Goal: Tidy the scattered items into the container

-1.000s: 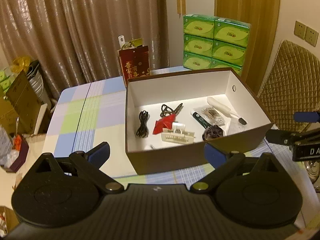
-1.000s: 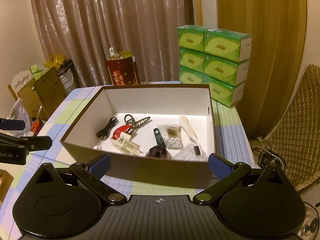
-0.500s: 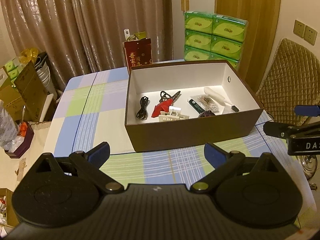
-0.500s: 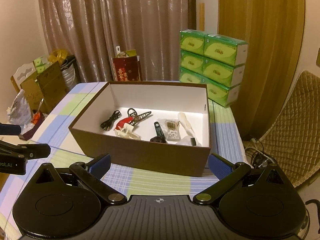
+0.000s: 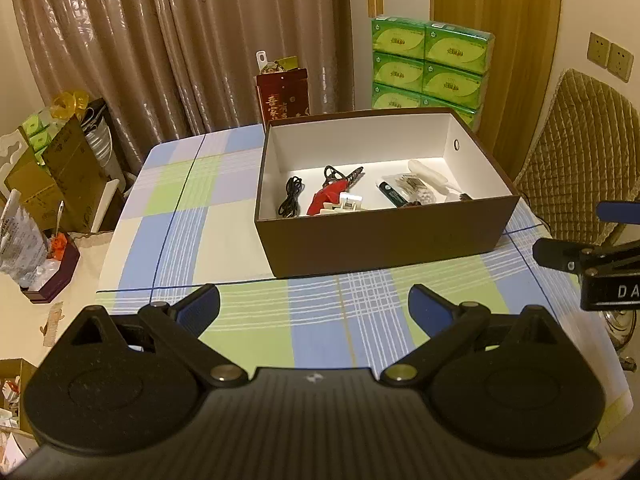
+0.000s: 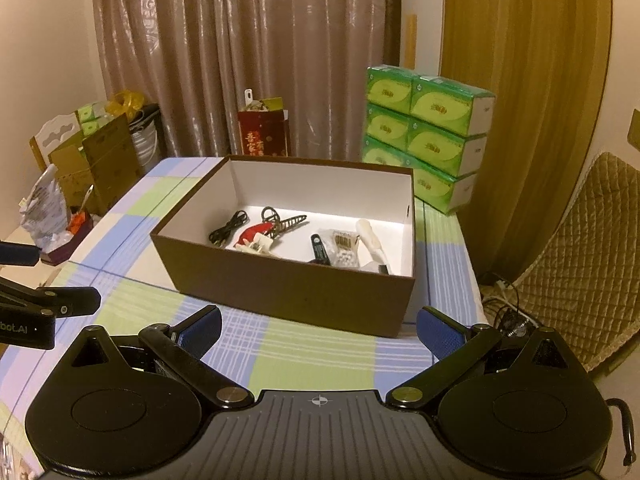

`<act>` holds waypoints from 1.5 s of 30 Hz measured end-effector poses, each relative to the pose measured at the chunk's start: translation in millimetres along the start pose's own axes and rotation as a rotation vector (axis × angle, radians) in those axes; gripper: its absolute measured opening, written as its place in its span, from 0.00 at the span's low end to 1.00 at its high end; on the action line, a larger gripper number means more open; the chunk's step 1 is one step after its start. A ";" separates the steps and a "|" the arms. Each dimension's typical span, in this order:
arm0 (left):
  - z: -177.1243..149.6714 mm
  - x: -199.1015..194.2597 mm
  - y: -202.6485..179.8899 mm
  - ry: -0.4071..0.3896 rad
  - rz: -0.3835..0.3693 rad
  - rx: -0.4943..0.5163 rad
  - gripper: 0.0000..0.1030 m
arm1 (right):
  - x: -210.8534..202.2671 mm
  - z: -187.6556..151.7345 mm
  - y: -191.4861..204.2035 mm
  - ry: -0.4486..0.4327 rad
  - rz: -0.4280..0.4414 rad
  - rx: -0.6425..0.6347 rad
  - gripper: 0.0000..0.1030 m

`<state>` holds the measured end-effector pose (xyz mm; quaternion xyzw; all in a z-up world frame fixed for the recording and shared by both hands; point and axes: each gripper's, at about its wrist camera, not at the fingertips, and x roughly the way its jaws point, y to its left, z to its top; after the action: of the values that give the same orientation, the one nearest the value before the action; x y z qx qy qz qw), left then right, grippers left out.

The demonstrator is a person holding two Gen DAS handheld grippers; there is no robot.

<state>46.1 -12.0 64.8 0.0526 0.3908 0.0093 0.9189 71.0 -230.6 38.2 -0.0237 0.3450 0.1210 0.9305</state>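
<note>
While the left gripper (image 5: 314, 308) hovers wide open and empty over the checked tablecloth (image 5: 168, 216), the brown box (image 5: 384, 236) sits just ahead, holding a black cable (image 5: 291, 202), a red tool (image 5: 325, 199) and a dark pen (image 5: 392, 195); right gripper (image 6: 318, 330) likewise gapes, holding nothing.

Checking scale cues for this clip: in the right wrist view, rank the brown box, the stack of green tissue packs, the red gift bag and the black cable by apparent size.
1. brown box
2. stack of green tissue packs, though it stands farther back, so its true size is unsure
3. red gift bag, also farther back
4. black cable, inside the box
</note>
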 end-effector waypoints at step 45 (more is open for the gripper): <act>-19.7 -4.6 -3.9 -0.001 0.009 0.020 0.96 | -6.9 -22.2 9.2 0.019 -0.012 -0.001 0.98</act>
<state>28.6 -14.4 54.1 0.0637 0.3901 0.0096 0.9185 49.6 -225.9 26.1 -0.0271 0.3537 0.1152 0.9279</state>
